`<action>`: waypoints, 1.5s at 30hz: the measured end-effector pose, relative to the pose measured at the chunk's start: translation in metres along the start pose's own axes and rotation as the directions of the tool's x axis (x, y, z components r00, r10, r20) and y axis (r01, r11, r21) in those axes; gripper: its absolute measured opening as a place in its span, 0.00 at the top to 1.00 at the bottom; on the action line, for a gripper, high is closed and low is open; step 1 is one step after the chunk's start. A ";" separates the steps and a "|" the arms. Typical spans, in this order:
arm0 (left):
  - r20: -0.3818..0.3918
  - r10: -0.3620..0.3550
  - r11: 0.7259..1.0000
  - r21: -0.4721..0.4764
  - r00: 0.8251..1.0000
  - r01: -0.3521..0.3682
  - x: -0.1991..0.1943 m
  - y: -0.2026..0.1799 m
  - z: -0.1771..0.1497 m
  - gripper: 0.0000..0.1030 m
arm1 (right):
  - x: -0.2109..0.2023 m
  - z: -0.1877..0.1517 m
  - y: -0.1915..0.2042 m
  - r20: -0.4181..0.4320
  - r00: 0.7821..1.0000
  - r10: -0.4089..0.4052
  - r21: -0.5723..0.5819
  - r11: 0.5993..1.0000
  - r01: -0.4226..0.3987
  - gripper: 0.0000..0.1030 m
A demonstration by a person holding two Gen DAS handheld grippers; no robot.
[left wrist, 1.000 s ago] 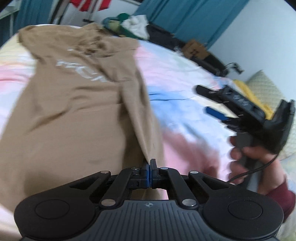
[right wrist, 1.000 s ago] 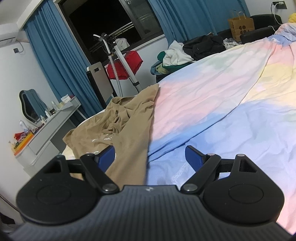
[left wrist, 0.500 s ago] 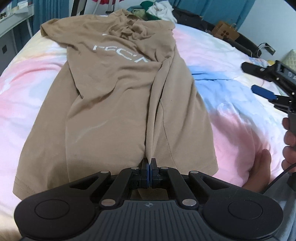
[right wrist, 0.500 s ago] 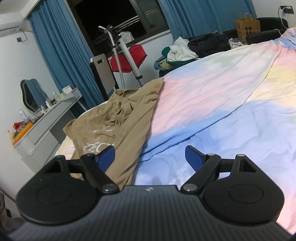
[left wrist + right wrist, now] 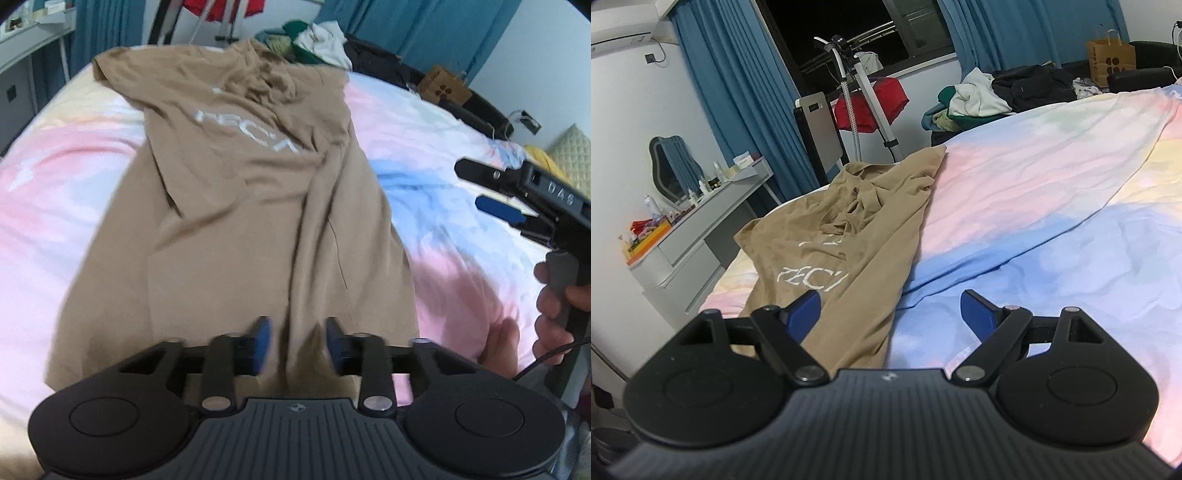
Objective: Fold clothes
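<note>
Shirt: soft tan cotton T-shirt (image 5: 236,229), rumpled, centre frame on pastel tie-dye bedsheet (image 5: 436,122).
My left claw (image 5: 295,341): jaws just parted, hem fold loose between.
My right claw (image 5: 890,314): spread wide, empty.

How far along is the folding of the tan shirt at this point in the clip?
Early stage. Done: the tan T-shirt lies lengthwise on the pastel bedsheet, print up, though wrinkled near the collar. In hand: nothing firmly; the left gripper has just been opening, with a ridge of the hem loose between its jaws, and the right gripper is open and empty. Left: every fold, since no sleeve or side is turned in.
</note>
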State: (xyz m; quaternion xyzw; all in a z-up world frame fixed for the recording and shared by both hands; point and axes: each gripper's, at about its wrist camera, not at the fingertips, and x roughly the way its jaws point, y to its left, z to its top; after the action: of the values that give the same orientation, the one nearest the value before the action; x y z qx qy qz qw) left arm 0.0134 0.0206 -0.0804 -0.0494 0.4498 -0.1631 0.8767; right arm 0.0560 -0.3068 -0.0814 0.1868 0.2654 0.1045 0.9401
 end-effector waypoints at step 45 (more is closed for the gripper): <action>0.309 0.385 0.897 -0.348 0.869 -0.273 -0.012 0.169 0.093 0.28 | 0.369 0.056 0.300 -0.163 0.960 0.227 -0.470 0.838 -0.278 0.32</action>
State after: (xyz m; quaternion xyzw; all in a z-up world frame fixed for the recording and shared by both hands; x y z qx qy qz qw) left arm 0.1221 0.1783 -0.0556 -0.1305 0.2970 0.0714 0.9432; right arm 0.3661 0.0583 -0.0851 -0.0285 0.2504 0.3004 0.9199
